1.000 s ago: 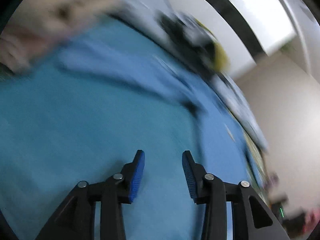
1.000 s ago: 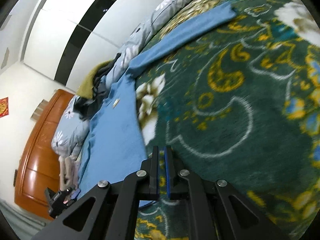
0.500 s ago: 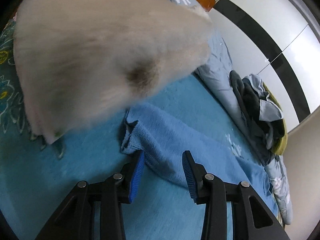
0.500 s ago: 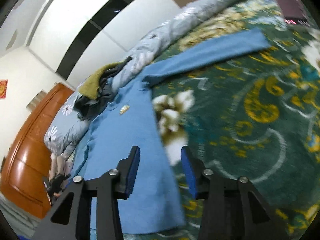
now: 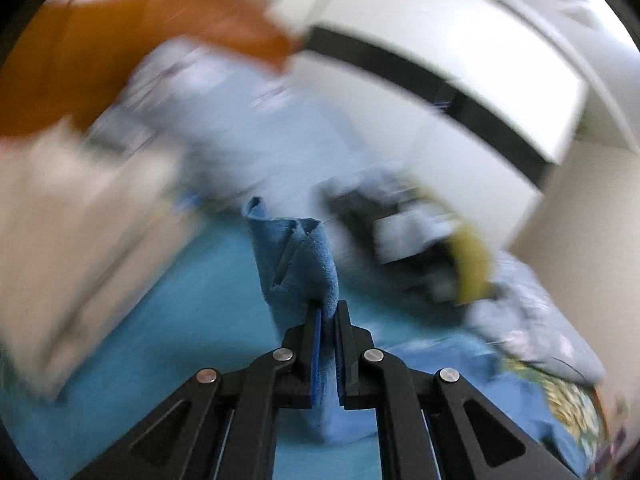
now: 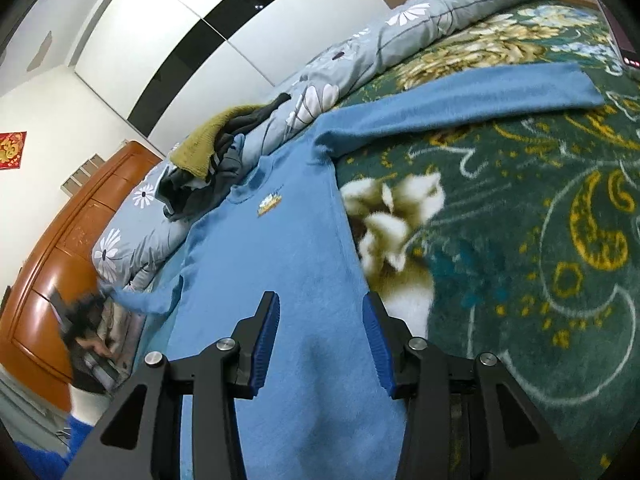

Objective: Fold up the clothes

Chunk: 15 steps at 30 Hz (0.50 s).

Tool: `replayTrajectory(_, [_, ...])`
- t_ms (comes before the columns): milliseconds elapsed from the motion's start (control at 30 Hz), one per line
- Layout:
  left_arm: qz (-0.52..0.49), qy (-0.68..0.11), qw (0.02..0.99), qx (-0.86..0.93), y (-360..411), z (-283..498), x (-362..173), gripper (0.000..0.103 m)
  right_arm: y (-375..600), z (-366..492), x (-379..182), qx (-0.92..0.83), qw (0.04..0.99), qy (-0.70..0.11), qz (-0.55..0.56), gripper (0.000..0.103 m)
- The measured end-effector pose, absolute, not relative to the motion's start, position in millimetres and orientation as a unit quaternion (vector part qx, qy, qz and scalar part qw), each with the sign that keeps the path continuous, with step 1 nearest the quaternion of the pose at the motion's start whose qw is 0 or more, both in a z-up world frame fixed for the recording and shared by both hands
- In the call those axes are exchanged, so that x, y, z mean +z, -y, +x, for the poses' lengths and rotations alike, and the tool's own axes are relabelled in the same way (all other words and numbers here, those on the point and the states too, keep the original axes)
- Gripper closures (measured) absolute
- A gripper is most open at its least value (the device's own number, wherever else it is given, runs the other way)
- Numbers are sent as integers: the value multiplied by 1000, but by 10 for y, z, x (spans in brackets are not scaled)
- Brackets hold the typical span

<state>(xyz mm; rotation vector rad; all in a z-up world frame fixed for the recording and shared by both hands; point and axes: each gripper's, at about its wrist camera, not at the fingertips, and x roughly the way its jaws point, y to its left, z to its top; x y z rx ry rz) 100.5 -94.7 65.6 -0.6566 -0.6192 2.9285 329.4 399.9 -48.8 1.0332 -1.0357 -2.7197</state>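
Pinching only the cuff of the blue fleece sweater's (image 6: 280, 264) sleeve (image 5: 296, 264), the clenched left claw (image 5: 328, 320) risks losing it, while the right claw (image 6: 320, 340) hovers released.

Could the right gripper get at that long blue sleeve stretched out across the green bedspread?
Probably yes: the right gripper is open and empty, and the sleeve lies flat on the bedspread with nothing on it, though far ahead.
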Motion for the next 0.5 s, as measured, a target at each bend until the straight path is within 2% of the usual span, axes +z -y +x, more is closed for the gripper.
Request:
replayTrajectory(133, [-185, 166, 147, 958, 161, 814, 1109, 97, -4146, 3280, -480, -883, 33, 353, 309, 59])
replayTrajectory(233, [-203, 136, 201, 949, -550, 606, 1145, 97, -4287, 3330, -481, -885, 30, 366, 287, 59])
replayTrajectory(333, [-235, 113, 236, 936, -1147, 470, 1002, 97, -4469, 3447, -522, -885, 22, 386, 260, 58])
replayTrajectory(500, [-302, 71, 248, 918, -2036, 182, 441, 97, -4667, 3510, -579, -874, 12, 422, 239, 58])
